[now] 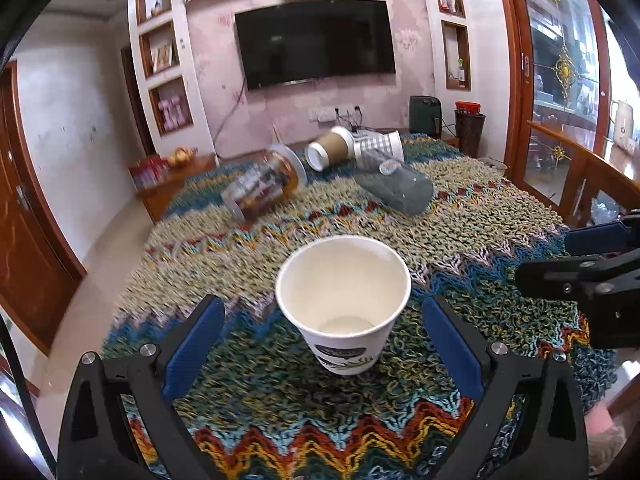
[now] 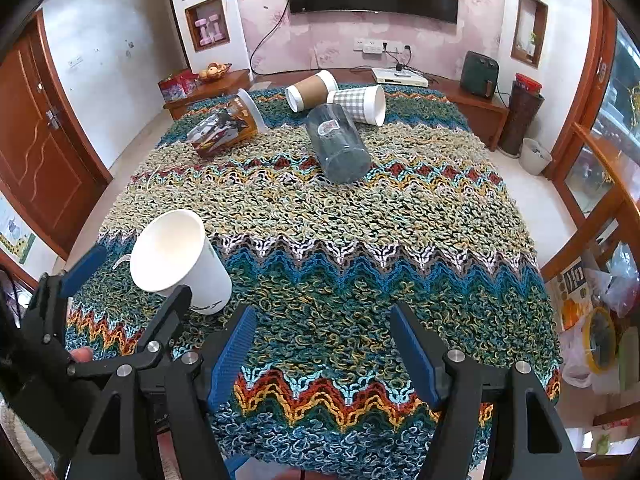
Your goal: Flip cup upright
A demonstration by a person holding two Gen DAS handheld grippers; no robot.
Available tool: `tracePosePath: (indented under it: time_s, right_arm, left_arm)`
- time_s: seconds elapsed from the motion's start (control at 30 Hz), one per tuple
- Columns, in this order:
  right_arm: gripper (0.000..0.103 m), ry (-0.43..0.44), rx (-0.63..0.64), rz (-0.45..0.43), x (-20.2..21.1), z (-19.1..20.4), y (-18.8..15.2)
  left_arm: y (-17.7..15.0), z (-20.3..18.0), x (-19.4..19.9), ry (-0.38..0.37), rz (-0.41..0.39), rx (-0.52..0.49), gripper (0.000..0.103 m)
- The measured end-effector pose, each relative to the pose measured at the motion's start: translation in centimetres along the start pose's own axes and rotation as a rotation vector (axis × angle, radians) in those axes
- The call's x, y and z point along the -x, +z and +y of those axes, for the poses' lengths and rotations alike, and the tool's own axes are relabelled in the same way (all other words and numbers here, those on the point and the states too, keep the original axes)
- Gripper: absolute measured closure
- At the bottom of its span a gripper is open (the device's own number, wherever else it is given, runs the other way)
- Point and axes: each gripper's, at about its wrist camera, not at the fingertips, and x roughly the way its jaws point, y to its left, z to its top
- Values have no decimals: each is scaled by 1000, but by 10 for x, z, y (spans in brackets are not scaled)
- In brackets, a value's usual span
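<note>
Left wrist view: white paper cup (image 1: 343,300) stands upright, mouth up, on the knitted cloth (image 1: 460,208), between the spread, released fingers of the left gripper (image 1: 324,344), touching neither.

Right wrist view: right gripper (image 2: 324,344) parted wide, empty; cup (image 2: 180,258) off to its left.

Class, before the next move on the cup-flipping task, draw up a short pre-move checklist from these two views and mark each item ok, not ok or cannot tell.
1. White paper cup stands mouth up on the knitted cloth: ok.
2. Left gripper open, fingers clear of the cup on both sides: ok.
3. Right gripper open and holding nothing: ok.
4. Brown-sleeved cup, checked cup, dark tumbler and printed cup upright: not ok, all lie on their sides.
5. White cup empty: ok.
</note>
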Motion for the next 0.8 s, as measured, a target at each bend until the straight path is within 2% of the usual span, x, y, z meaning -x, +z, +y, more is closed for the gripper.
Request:
tracePosePath:
  time_s: [0.13, 0.33, 0.53, 0.67, 0.8]
  right_arm:
    - [32, -7, 4, -8, 4, 2, 1]
    - [32, -25, 2, -44, 17, 2, 10]
    - [32, -33, -6, -104, 37, 3, 29]
    - [32, -25, -12, -132, 48, 5, 44]
    - [32, -9, -1, -169, 63, 10, 63]
  left_arm:
    - [12, 4, 3, 15, 19, -18, 3]
    - [39, 21, 5, -30, 108, 54, 3]
    - [69, 36, 18, -1, 127, 86, 3]
    - [89, 52, 23, -66, 165, 171, 3]
    - [109, 61, 30, -33, 176, 189, 3]
